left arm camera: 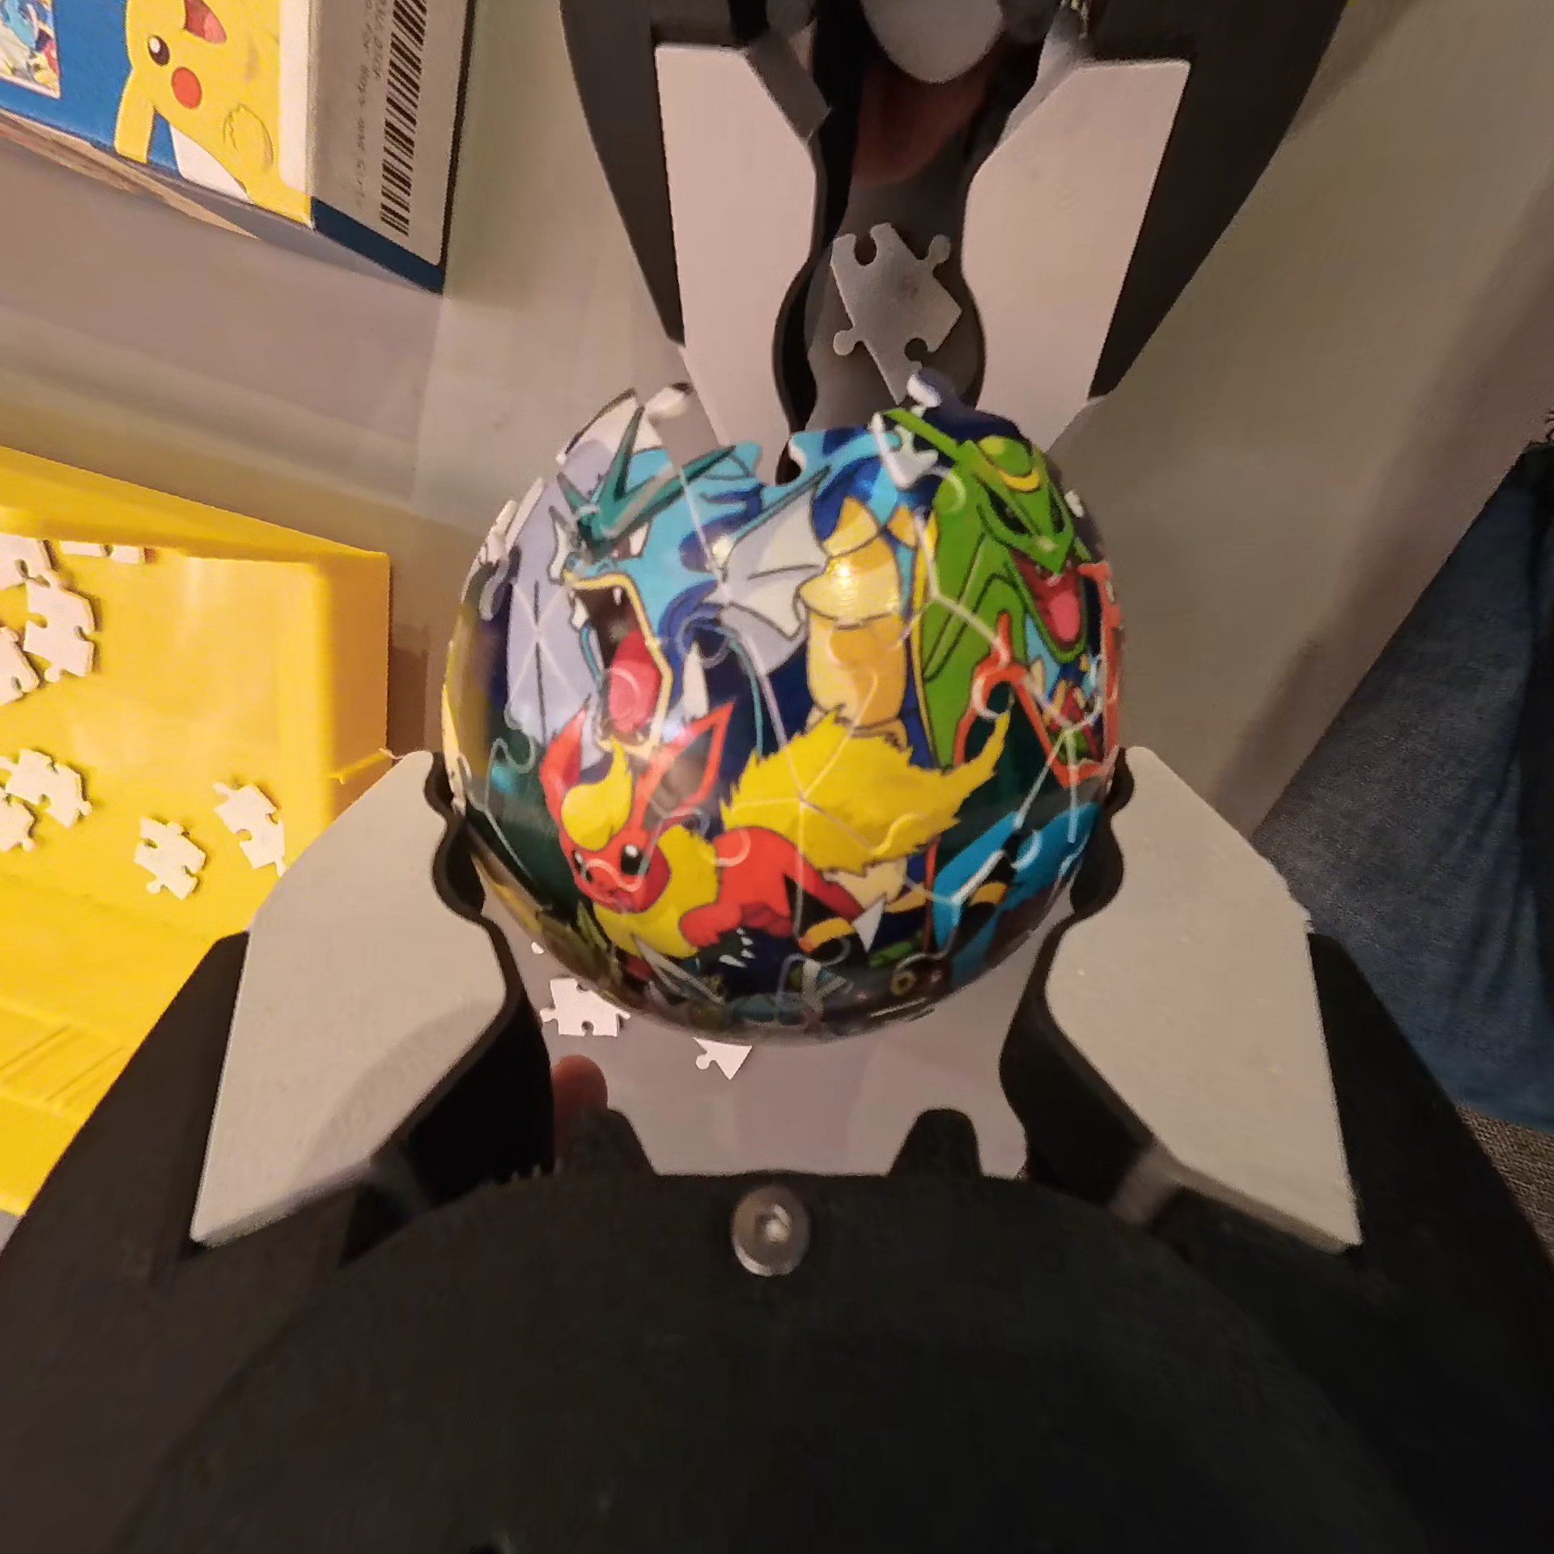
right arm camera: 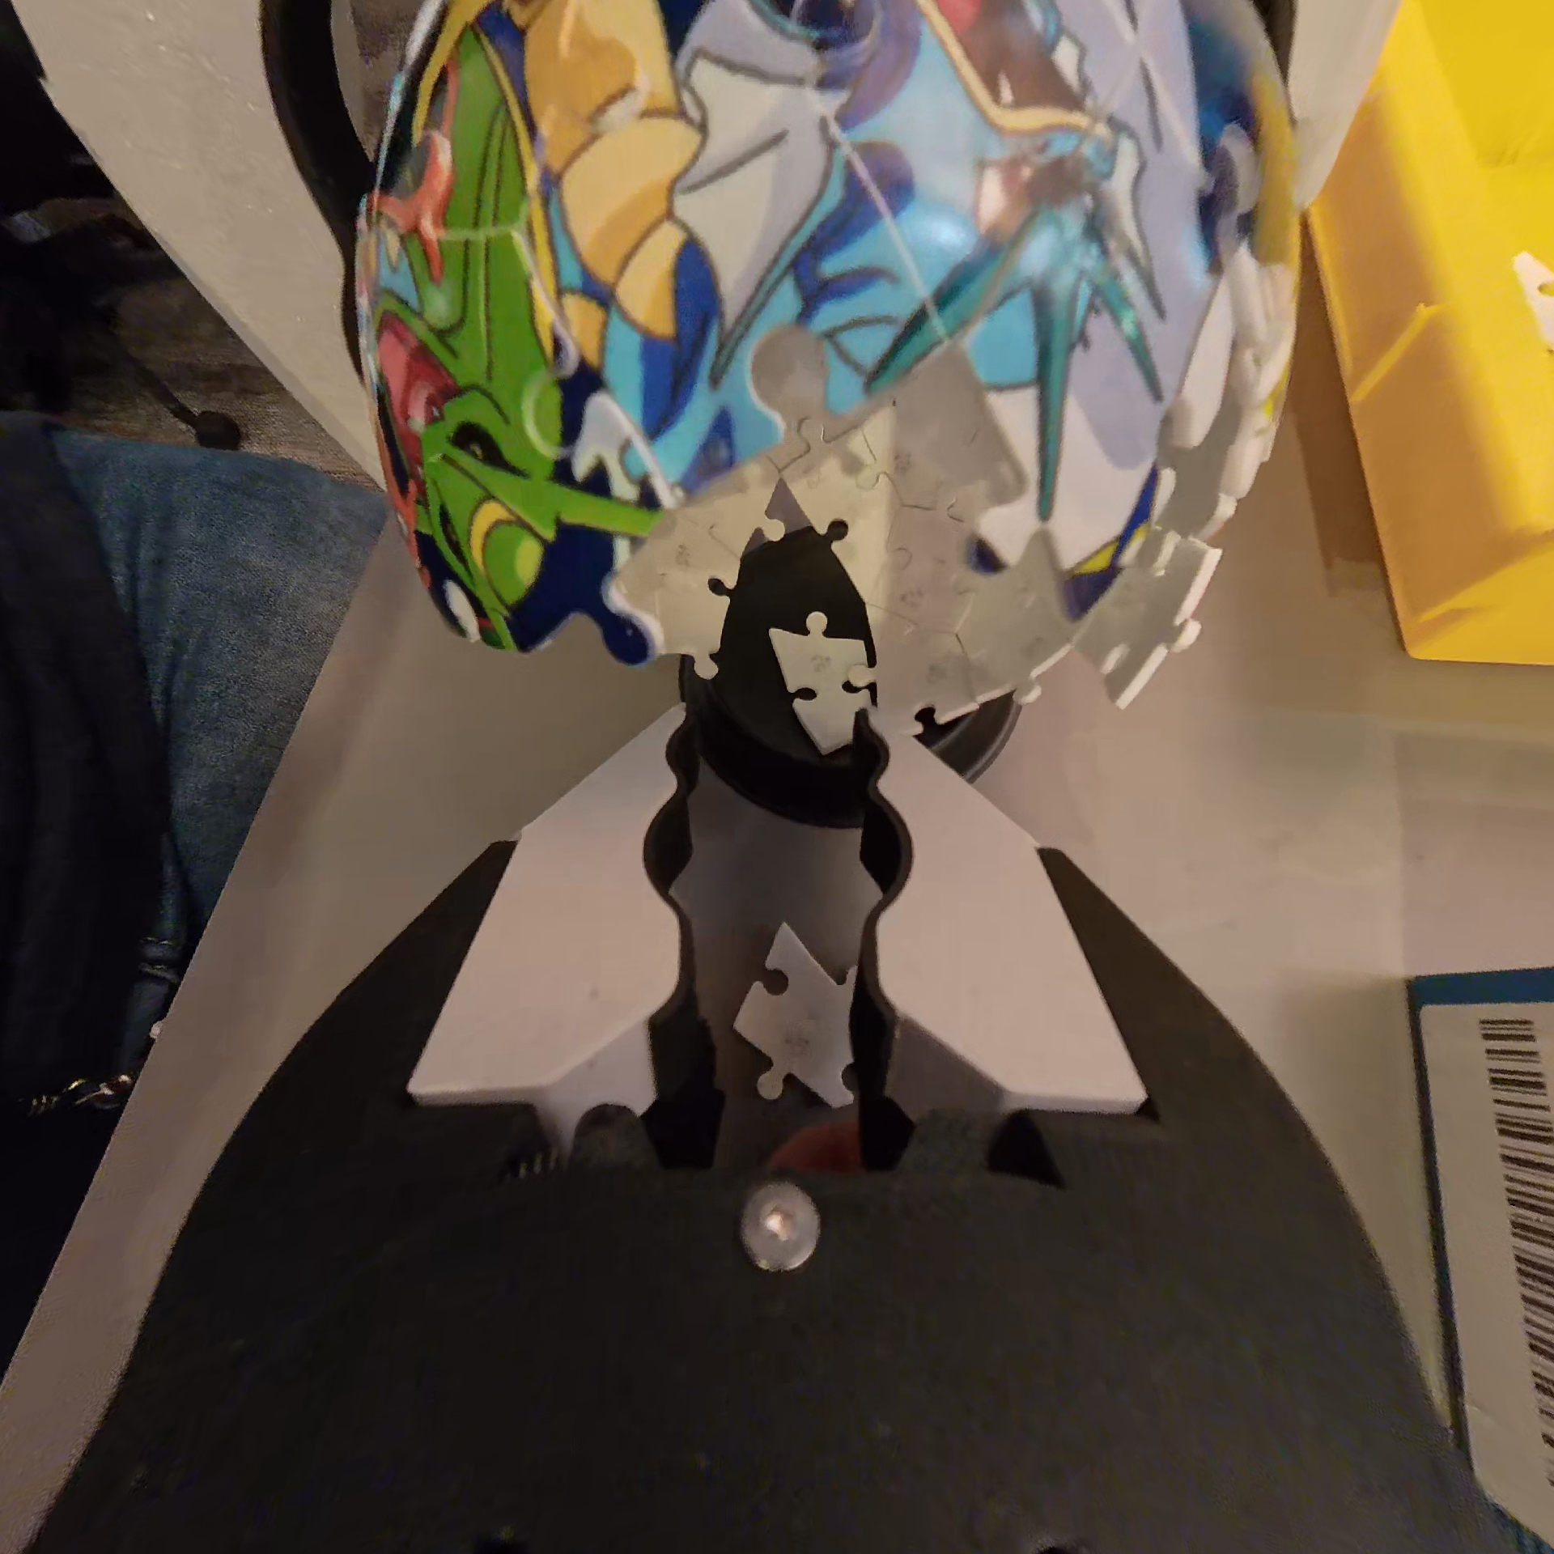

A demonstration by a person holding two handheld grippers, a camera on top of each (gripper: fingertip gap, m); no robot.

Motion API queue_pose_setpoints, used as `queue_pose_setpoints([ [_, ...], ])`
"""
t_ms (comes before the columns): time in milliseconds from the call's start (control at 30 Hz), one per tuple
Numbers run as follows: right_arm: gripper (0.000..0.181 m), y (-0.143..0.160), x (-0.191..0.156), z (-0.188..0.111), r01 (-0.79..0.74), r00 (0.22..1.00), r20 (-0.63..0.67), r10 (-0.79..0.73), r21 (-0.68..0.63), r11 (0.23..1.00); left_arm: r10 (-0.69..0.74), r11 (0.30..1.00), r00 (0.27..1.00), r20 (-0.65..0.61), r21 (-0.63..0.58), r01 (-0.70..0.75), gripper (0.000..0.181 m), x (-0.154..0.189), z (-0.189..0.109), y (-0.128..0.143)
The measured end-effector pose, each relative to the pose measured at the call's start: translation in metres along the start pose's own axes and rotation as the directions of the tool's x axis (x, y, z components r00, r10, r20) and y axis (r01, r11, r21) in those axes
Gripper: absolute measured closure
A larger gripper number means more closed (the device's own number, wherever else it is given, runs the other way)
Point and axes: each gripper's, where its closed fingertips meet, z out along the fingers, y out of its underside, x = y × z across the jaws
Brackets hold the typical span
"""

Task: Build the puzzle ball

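Left wrist view shows the left gripper [left arm camera: 778, 841] clamping the puzzle ball [left arm camera: 782, 715] while the right gripper [right arm camera: 778, 740], nearly closed, pinches a grey piece [right arm camera: 820, 685] that next needs aligning with the gap [right arm camera: 790, 589].

Opposed close wrist views, facing each other, sharing the puzzle ball [left arm camera: 782, 715] between.

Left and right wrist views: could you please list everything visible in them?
puzzle ball: one, multicoloured, unfinished, clamped in the left claw
loose pieces: several, white backs, in the tray; two on the table under the ball; two at the right claw
tray: one, yellow, left of the ball
box: one, blue and yellow, far left
table: one, pale grey
fabric: blue, beyond the table's right edge
left claw: grey fingers, around the ball
right claw: grey fingers, at the ball's gap
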Motion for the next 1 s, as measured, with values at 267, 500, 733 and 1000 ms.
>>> queue_pose_setpoints([
  [267,0.142,0.000,0.003,0.003,0.005,0.999,0.035,-0.004,-0.021,1.000,-0.036,0.999,0.999,-0.022,0.027,0.036,0.045,0.001,0.001,-0.004],
  [500,0.138,0.001,0.001,0.003,0.008,0.997,0.072,-0.006,-0.025,1.000,-0.037,0.998,0.999,-0.033,0.042,0.038,0.044,0.001,0.002,-0.005],
  [733,0.136,0.004,-0.004,0.001,0.040,0.990,0.138,-0.035,-0.036,0.999,-0.040,0.997,0.998,-0.039,0.063,0.042,0.044,0.002,0.002,-0.006],
  [1000,0.133,0.006,-0.008,0.002,0.088,0.985,0.154,-0.079,-0.052,0.995,-0.026,0.997,0.998,-0.054,0.073,0.030,0.044,0.002,0.004,-0.006],
])
